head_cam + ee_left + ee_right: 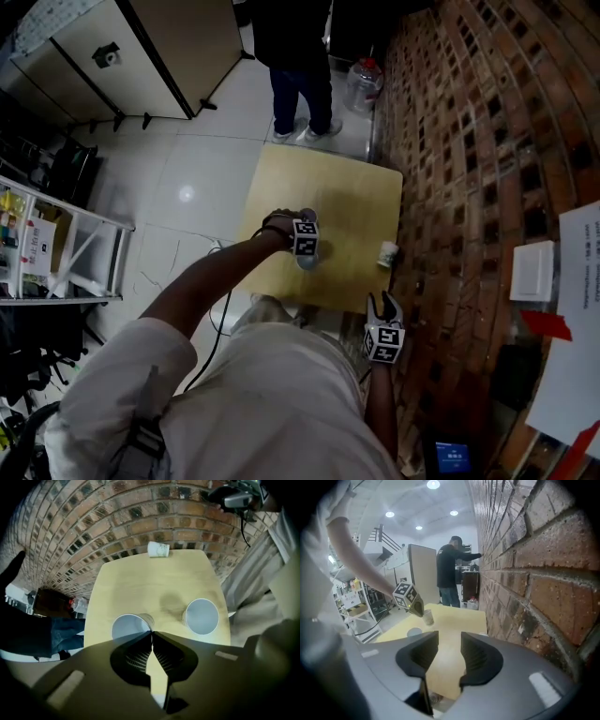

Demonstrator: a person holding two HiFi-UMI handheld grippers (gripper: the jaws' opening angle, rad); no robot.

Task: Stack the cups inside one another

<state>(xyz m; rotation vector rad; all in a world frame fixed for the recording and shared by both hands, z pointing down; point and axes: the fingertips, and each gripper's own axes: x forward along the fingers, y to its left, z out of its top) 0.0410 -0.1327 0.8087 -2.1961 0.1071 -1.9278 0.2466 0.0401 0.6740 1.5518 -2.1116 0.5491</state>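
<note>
A white paper cup (127, 626) hangs open-side up from my left gripper (152, 633), which is shut on its rim wall; in the right gripper view the cup (427, 617) is a little above the table. A second cup (202, 616) stands upright on the wooden table (140, 588), just right of the held one. The third cup (158, 549) lies on its side at the table edge by the brick wall, seen also in the head view as the cup (387, 253). My right gripper (449, 648) stands open and empty near the table's front corner.
The brick wall (487, 141) runs along the table's right side. A person in dark clothes (300, 66) stands past the far end of the table, with a water bottle (364, 82) on the floor beside them. White shelving (56, 234) stands to the left.
</note>
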